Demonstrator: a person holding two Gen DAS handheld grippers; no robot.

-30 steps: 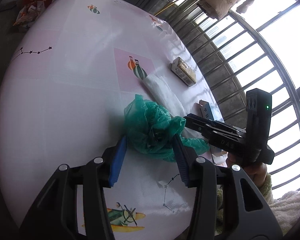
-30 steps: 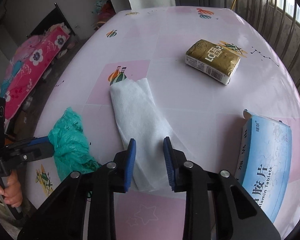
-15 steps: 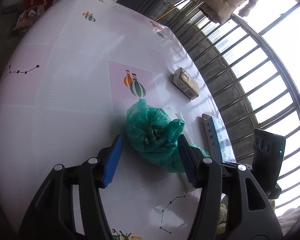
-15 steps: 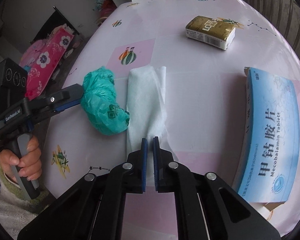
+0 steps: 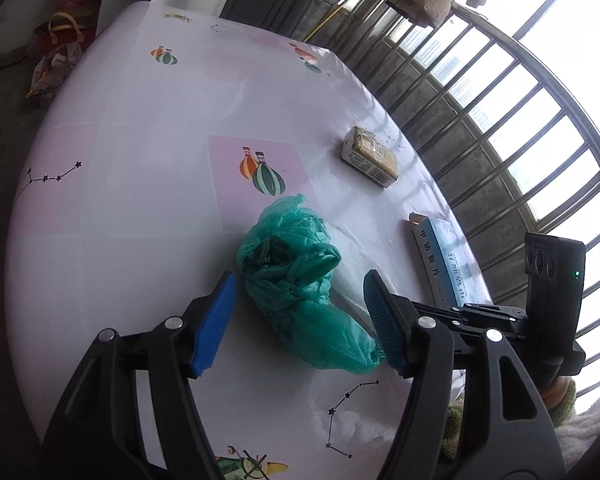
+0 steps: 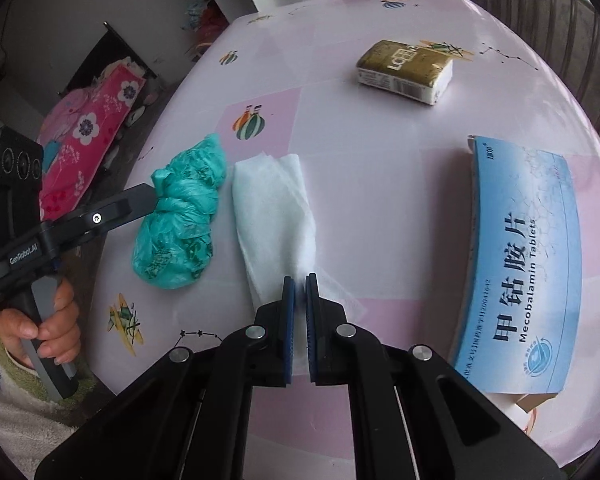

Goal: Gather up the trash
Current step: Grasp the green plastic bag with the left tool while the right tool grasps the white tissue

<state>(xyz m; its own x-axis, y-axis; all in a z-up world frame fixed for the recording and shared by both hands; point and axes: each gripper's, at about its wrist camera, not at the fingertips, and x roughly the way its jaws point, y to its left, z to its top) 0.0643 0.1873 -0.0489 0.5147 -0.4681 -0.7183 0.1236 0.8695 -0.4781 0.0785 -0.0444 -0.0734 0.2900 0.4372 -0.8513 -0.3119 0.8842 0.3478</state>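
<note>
A crumpled green plastic bag [image 5: 300, 280] lies on the pink table, also in the right wrist view [image 6: 180, 216]. My left gripper [image 5: 300, 316] is open, its blue pads either side of the bag's near part. A white tissue [image 6: 272, 208] lies just right of the bag. My right gripper [image 6: 299, 284] is shut on the tissue's near end, which rises into the pads. In the left wrist view the tissue [image 5: 350, 268] shows only partly behind the bag.
A gold tissue pack [image 6: 406, 70] lies farther back, also in the left wrist view [image 5: 370, 156]. A blue Mecobalamin tablet box [image 6: 520, 264] lies to the right, near the table edge. Window bars [image 5: 500, 120] stand beyond the table. Bright bedding [image 6: 88, 136] lies on the floor to the left.
My right gripper closed on the tissue's near end and drew it back toward me. My left gripper pulled back and opened wider around the green bag.
</note>
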